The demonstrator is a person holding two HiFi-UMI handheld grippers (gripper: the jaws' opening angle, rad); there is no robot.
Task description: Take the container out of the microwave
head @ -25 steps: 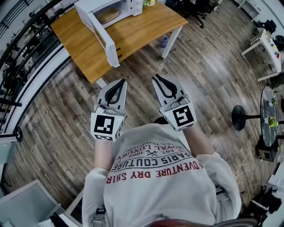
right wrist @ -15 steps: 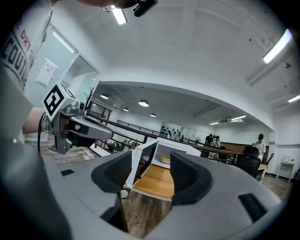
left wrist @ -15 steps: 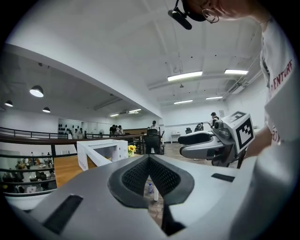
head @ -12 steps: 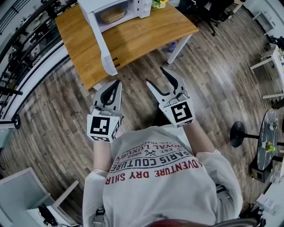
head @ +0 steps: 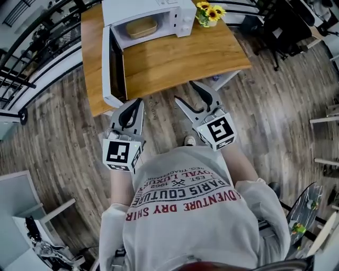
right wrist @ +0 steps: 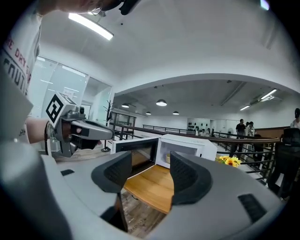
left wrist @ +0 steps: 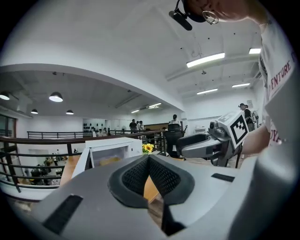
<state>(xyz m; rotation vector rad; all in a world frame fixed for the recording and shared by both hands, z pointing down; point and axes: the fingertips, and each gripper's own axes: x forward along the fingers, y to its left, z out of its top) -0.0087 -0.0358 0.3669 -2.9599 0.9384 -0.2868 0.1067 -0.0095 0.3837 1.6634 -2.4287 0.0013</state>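
The white microwave stands on the wooden table with its door swung open to the left. Inside lies a tan container, also visible in the right gripper view as the container. My left gripper is shut and empty, held over the floor just short of the table's near edge. My right gripper is open with nothing between its pads, level with the table's front edge. Both point toward the microwave from a distance. In the left gripper view the shut left gripper aims at the microwave.
A pot of sunflowers sits on the table right of the microwave. A black railing runs behind and left of the table. Office chairs stand at the right. People stand far off by the railing. The floor is wood plank.
The right gripper's jaws went from shut to open. Both grippers and the person moved closer to the table, and the microwave now sits more squarely ahead.
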